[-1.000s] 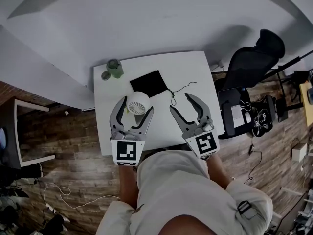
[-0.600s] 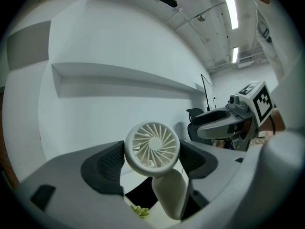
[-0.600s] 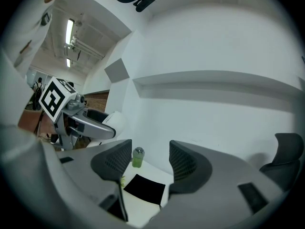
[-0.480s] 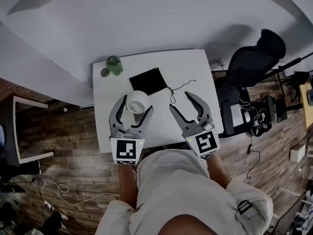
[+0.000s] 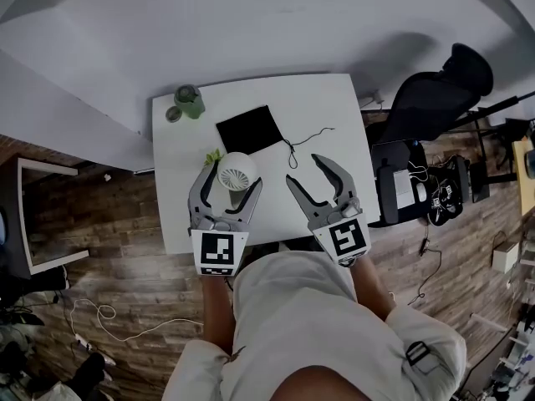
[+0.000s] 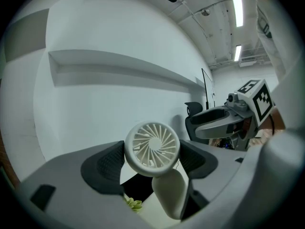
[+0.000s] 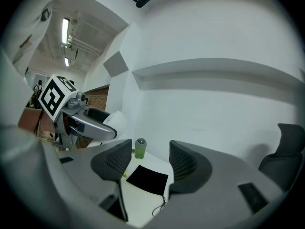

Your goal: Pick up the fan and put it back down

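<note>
My left tongs (image 5: 230, 182) grip the fan (image 6: 152, 148) by its round head, over the table (image 5: 334, 115). They have sunk slightly with it, so I judge the set-down is starting. My right tongs (image 5: 304, 170) hang open, empty.

Head view overhead, gripper views level, table (image 5: 334, 107) shared

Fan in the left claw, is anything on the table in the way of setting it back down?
Nothing visible blocks it. The fan, gripped in the left claw, is over the white table; a small green leafy thing lies beside its handle and the black mat just beyond, so I'd keep clear of those.
</note>
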Demonstrator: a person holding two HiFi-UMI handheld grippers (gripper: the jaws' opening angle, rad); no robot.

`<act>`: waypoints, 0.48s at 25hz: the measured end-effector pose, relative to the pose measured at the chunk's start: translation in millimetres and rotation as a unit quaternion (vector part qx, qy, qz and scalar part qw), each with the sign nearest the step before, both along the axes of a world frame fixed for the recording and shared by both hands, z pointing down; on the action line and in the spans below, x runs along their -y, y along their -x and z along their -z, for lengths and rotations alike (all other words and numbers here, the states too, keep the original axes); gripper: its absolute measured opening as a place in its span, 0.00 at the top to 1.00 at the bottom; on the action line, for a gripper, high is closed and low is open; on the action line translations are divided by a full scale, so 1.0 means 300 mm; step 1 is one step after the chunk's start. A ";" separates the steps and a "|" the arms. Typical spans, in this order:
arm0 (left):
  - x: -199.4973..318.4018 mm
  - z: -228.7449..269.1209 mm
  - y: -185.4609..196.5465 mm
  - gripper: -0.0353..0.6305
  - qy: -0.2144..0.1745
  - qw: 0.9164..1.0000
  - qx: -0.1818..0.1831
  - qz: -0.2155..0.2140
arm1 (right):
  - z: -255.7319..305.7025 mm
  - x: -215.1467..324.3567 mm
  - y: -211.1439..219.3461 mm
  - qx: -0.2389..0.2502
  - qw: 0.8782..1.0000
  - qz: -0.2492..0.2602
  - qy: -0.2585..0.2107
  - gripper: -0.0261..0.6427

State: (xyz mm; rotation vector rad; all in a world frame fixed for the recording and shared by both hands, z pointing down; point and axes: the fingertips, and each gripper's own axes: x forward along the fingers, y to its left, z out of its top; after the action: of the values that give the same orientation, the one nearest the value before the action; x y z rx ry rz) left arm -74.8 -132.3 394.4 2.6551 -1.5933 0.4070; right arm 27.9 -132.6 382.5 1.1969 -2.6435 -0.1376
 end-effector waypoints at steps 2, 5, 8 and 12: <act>-0.002 -0.028 -0.006 0.41 0.011 1.000 0.001 0.001 | -0.028 -0.001 -0.002 -0.005 1.000 0.003 0.009 0.59; -0.002 -0.069 -0.016 0.41 0.026 1.000 0.006 0.002 | -0.075 0.001 -0.011 -0.013 1.000 0.003 0.025 0.59; -0.004 -0.110 -0.023 0.41 0.041 0.999 0.007 0.002 | -0.120 0.005 -0.012 -0.020 0.999 0.005 0.038 0.59; -0.010 -0.177 -0.026 0.41 0.065 0.998 0.009 0.004 | -0.187 0.006 -0.010 -0.030 0.998 0.008 0.057 0.59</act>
State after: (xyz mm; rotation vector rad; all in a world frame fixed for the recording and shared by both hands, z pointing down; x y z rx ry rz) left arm -66.9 -129.4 447.5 2.5562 -1.5255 0.5178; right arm 31.0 -134.4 438.5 1.1181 -2.5717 -0.0258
